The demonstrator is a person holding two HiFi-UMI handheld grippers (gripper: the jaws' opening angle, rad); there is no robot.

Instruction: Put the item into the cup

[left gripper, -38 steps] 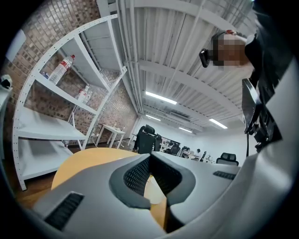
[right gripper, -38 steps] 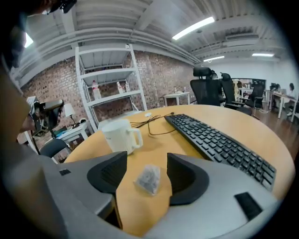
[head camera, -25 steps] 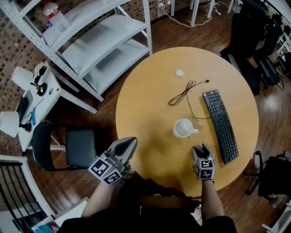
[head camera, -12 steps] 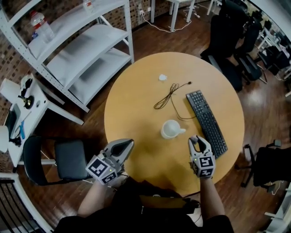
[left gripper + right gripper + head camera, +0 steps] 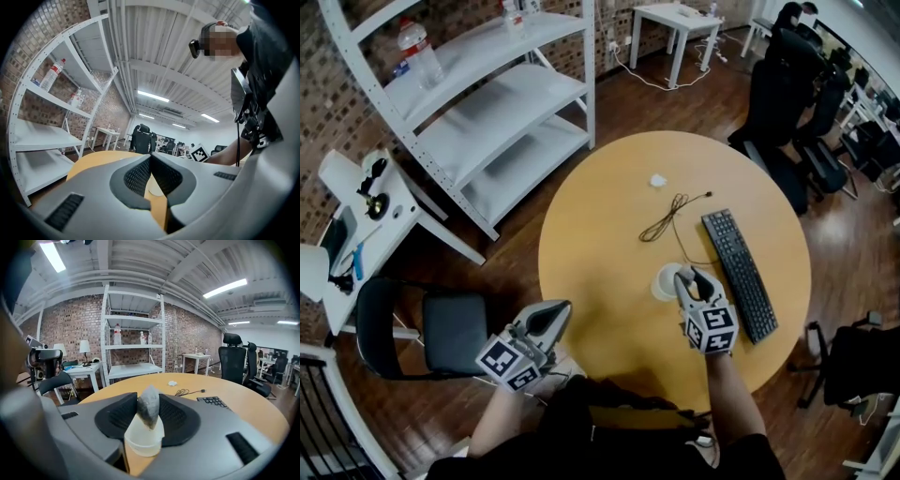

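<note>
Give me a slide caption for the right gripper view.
Right gripper, jaws opening with a grey pouch still between them, over the white cup on the round table.

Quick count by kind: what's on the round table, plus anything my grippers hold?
Cup: 1
Keyboard: 1
Cable: 1
White crumpled scrap: 1
Grey pouch, pinched in the right gripper above the cup, jaws opening: 1
Total: 5
</note>
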